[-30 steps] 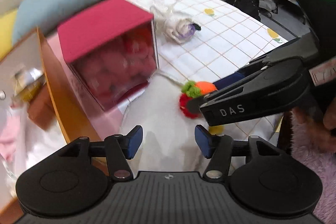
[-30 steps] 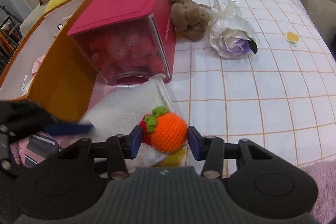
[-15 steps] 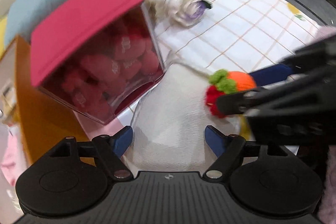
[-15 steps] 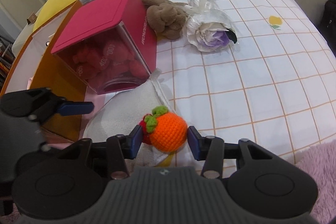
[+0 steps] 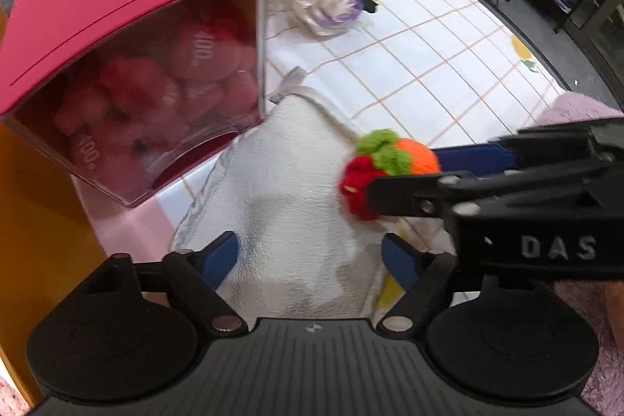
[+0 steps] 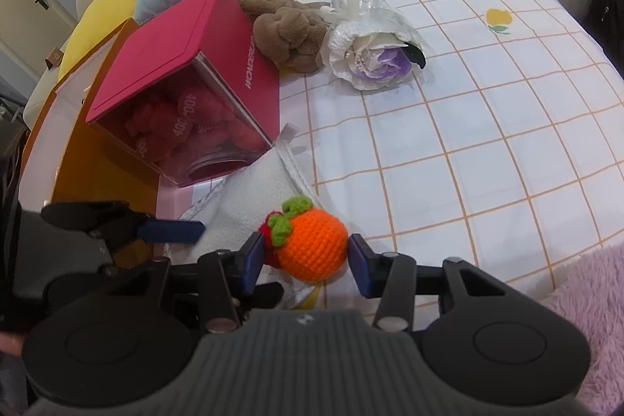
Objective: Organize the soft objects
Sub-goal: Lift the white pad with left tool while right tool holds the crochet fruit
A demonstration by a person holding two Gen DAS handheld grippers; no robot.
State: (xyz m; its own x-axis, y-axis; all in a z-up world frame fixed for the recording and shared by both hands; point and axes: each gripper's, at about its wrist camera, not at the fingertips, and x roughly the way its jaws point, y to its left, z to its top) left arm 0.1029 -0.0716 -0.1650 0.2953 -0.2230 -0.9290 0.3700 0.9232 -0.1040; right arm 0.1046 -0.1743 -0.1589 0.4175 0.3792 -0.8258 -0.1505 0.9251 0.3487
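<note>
Left wrist view: over the past second the left gripper [image 5: 310, 254] has dropped toward the white cloth [image 5: 296, 213] on the bed [image 5: 429, 65], and the red-lidded box [image 5: 132, 65] now looms larger at upper left. Its jaws, spread wider than a second ago, are closing a little, straddling the cloth without pinching it yet. This looks like the set-up for gathering the cloth, probably toward the orange bin [image 5: 39, 221] just beside it.

Right wrist view: the right gripper [image 6: 306, 258] has barely shifted; its jaws stay clamped on the crocheted orange [image 6: 312, 244], held above the cloth's near edge. The brown plush [image 6: 288, 34] and wrapped flower [image 6: 370, 53] lie untouched farther up the bed, so much sorting remains.
</note>
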